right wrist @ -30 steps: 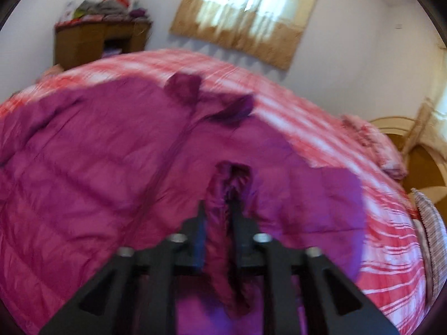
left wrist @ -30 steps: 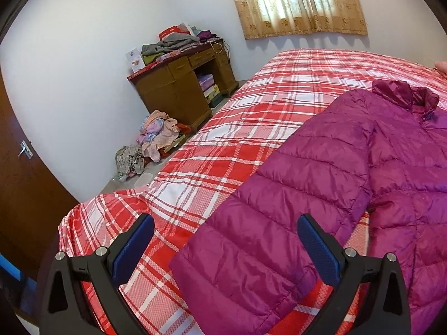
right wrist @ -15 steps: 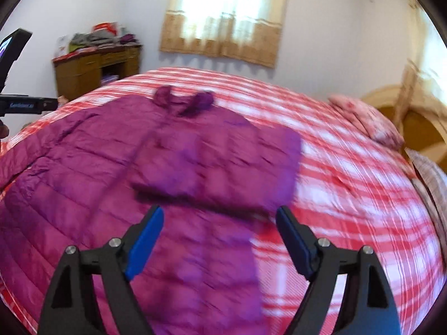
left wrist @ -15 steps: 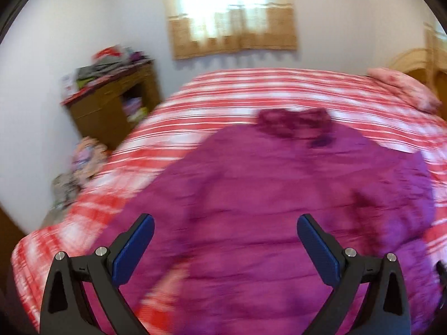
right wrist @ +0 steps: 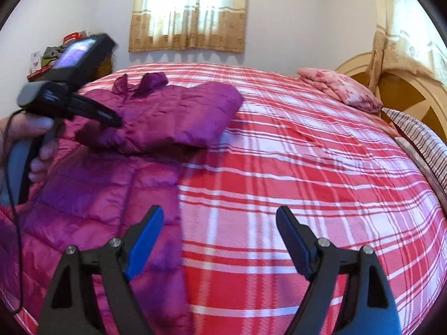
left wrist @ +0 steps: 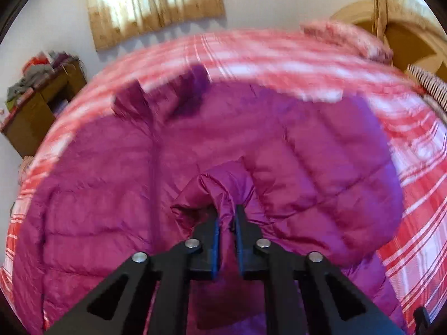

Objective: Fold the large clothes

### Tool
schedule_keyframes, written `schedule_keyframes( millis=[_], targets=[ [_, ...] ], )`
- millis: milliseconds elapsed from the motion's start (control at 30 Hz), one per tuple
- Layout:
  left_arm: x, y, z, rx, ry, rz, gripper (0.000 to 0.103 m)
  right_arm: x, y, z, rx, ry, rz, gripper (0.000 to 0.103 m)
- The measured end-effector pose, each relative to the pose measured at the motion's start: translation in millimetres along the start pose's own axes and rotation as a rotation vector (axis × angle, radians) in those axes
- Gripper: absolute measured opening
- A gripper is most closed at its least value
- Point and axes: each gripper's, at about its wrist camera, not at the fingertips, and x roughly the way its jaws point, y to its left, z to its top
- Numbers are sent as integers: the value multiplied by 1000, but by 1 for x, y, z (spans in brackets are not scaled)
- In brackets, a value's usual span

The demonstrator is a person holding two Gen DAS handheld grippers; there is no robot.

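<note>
Half a second ago the left gripper (left wrist: 226, 217) hung spread above the magenta quilted puffer jacket (left wrist: 307, 173); its jaws have just been closing and now pinch a jacket fold between the blue pads. The right gripper (right wrist: 219, 224) has just opened, nothing between its fingers, over the red-and-white plaid bedspread (right wrist: 307, 173), the jacket just left of its left finger.

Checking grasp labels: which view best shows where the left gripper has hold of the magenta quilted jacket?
Left wrist view: the left gripper is shut on a fold of the magenta quilted jacket, close up. Right wrist view shows it side-on at the folded-over sleeve, contact hidden.
</note>
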Motion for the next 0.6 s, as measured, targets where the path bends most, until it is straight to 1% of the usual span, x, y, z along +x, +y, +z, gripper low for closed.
schedule_keyframes(
  millis=[67,133,200,267,367,400,467,500,533,600],
  targets=[
    [-29,14,1,19,-75,30,8,1,-9,-1,15,-1,-10,84],
    [-56,32,0,33,-133,64,8,4,-16,-3,31,0,-15,84],
    [-71,49,0,44,-173,107,8,7,-19,-4,34,5,-16,84],
    [-79,68,-5,53,-186,145,8,9,-17,-2,32,7,-10,84],
    [-75,90,-15,74,-184,216,8,9,-12,1,23,8,18,84],
    [-69,96,-22,79,-163,232,8,9,-9,4,16,11,36,83],
    [-55,103,-34,77,-119,236,8,9,-7,9,11,13,59,80],
    [-45,104,-42,84,-89,246,8,10,-7,13,9,18,72,75],
    [-35,104,-49,92,-62,254,9,11,-8,16,7,24,77,67],
    [-15,103,-56,92,-7,248,15,15,-13,26,12,47,94,57]
  ],
)
